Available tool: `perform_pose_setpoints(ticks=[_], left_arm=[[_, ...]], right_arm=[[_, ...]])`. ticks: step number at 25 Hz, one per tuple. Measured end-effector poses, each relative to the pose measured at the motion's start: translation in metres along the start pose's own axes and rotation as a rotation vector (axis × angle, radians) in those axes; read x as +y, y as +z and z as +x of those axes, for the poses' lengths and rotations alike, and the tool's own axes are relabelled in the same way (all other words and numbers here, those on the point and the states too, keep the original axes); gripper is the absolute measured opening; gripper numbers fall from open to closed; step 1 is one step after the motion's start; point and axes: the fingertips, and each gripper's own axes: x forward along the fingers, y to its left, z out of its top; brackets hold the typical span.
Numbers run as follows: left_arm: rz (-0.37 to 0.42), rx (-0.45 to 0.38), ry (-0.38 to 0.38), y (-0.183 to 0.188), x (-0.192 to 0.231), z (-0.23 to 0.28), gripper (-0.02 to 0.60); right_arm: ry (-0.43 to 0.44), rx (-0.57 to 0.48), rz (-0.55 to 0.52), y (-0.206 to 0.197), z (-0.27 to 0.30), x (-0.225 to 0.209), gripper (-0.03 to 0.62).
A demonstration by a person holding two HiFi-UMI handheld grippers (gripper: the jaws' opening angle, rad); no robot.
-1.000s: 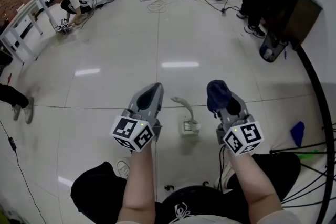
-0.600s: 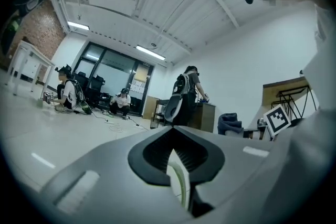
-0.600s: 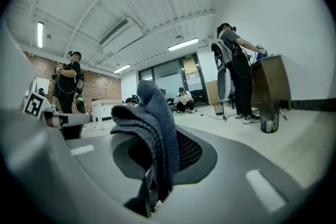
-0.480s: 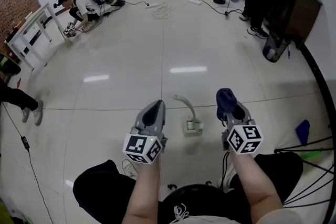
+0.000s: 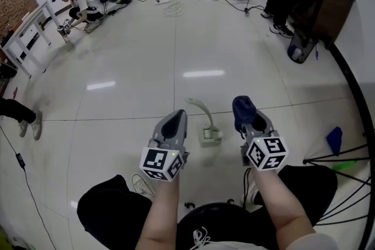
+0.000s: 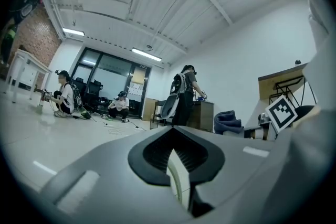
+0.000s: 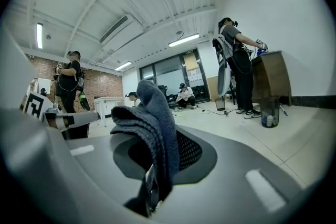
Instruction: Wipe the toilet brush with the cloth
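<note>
The right tongs (image 5: 245,116) are pinching the soft cloth (image 7: 155,128). The left tongs (image 5: 175,119) are sitting closed, empty. The toilet brush (image 5: 208,123) is standing on the floor (image 5: 146,79) between them, probably light; grab its stiff handle (image 5: 203,107).

Bright, even light falls from ceiling strip lamps (image 6: 147,54), high beyond the left claw (image 6: 174,152). The glossy floor (image 5: 146,50) shows pale glare streaks ahead of it and the right claw (image 5: 245,109); shadows are soft. Both claw views bend into black corners, and the nearest claw bodies look soft, perhaps out of focus.
</note>
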Motion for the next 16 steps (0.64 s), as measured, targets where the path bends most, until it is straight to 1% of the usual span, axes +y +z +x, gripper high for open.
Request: perform_pose_setpoints(ticks=[5,10,16], left_arm=[[-0.011,-0.001,-0.028,-0.004,-0.006,-0.002,0.006],[-0.014,0.004,-0.030,-0.006,-0.005,-0.002,0.006],[-0.029,0.004,-0.026,-0.008,-0.008,0.001,0.006]], right_arm=[[0.003,0.010,-0.044,-0.009,-0.005,0.004,0.061],[-0.015,0.026,-0.009,-0.017,-0.007,-0.001,0.061],[-0.009,0.045,-0.012,-0.022,-0.010,-0.003,0.061]])
